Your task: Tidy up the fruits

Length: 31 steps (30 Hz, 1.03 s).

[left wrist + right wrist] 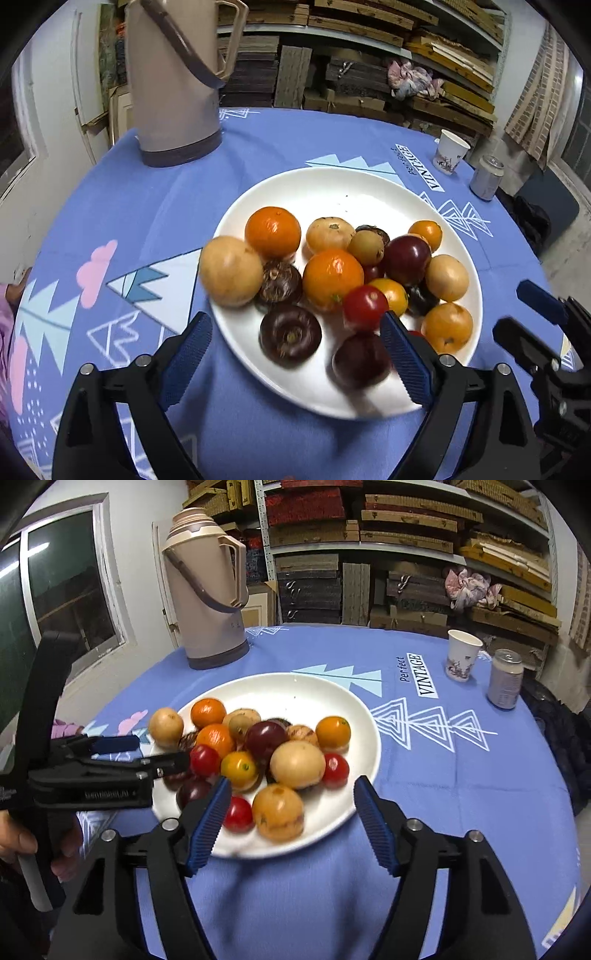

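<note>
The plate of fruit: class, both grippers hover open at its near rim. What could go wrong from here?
1. The tan fruit sits on the plate's left rim, overhanging the tablecloth; a nudge could roll it off.
2. The fruits lie heaped and touching, so gripping one may scatter others.
3. The left gripper and right gripper work close together and might collide.

White plate, round, shallow, centre of left wrist frame, on blue cloth; far half bare. Fruits piled on near half, touching: two oranges, tan round fruits, leftmost one overhanging left rim, dark purple fruits with stem ends showing, red tomato, small yellow-orange ones lower right. Right wrist frame: same plate centre-left, big tan fruit mid-pile, red tomatoes near front rim.
</note>
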### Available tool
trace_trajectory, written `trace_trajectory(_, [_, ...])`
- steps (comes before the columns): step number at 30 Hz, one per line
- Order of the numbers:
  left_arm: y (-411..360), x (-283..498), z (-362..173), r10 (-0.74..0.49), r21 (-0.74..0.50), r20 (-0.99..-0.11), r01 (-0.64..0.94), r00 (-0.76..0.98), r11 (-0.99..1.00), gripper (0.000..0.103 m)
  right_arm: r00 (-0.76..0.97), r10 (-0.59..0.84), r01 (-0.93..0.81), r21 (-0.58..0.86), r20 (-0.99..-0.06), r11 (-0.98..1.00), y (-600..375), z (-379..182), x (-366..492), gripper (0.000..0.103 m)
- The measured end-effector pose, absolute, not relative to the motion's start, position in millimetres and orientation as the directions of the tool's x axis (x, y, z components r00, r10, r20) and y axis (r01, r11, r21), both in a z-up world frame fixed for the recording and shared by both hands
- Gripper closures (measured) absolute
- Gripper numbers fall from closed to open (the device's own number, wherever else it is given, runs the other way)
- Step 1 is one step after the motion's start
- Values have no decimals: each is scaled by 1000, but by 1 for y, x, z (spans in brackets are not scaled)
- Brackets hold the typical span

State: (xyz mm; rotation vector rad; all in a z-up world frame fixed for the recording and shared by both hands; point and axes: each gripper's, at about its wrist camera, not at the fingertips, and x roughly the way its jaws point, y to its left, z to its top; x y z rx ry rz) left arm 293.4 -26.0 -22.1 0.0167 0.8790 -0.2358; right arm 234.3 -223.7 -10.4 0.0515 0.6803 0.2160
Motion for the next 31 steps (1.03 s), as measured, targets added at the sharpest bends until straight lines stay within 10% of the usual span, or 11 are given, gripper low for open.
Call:
trace_trajectory(23, [-21, 182, 4, -244, -86, -713, 264, 657, 961, 4, 770, 162, -167, 50, -617, 985, -211, -12, 147, 31])
trace_trajectory(31, [-15, 175, -7, -171, -53, -741, 198, 649, 979, 4, 793, 119, -128, 27, -597, 991, -213, -9, 135, 13])
